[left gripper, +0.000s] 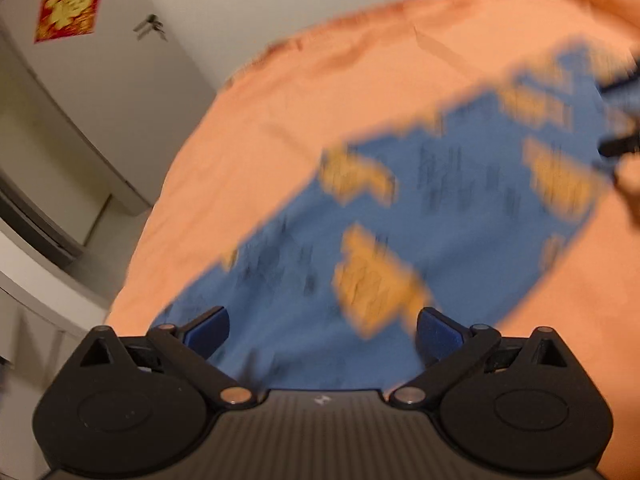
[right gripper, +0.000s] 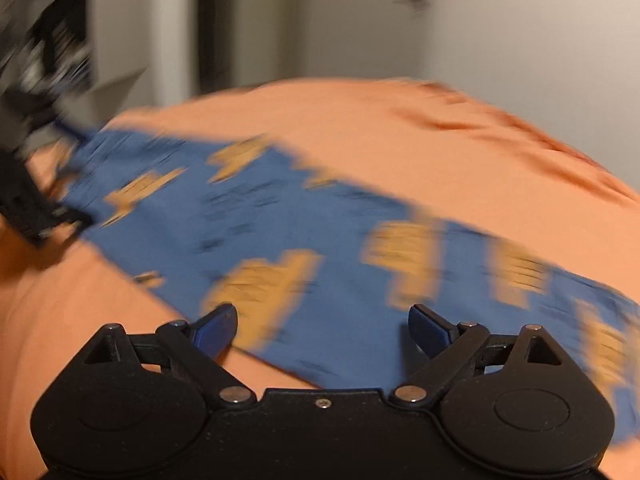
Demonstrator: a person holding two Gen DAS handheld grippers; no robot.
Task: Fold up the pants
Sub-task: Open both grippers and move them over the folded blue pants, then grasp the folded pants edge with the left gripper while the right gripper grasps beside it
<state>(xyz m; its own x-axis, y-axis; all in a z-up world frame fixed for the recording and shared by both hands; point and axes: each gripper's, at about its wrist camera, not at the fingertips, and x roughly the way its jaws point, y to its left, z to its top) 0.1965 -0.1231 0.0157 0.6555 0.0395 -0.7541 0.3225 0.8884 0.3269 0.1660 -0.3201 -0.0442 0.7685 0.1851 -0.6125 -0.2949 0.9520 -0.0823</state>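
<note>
On orange bedsheet (left gripper: 248,128), flat pants (left gripper: 440,208) (blurred)

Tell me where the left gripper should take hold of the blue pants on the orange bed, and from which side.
Probably the near end of the blue pants, which lies flat on the orange bedsheet just ahead of the open left gripper. Come down from above, slide one finger under the edge and pinch. The blur hides the hem.

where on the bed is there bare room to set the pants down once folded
Bare orange sheet lies between the blue pants and the far wall, and at the near left corner in the right wrist view. The middle strip is taken by the pants.
</note>
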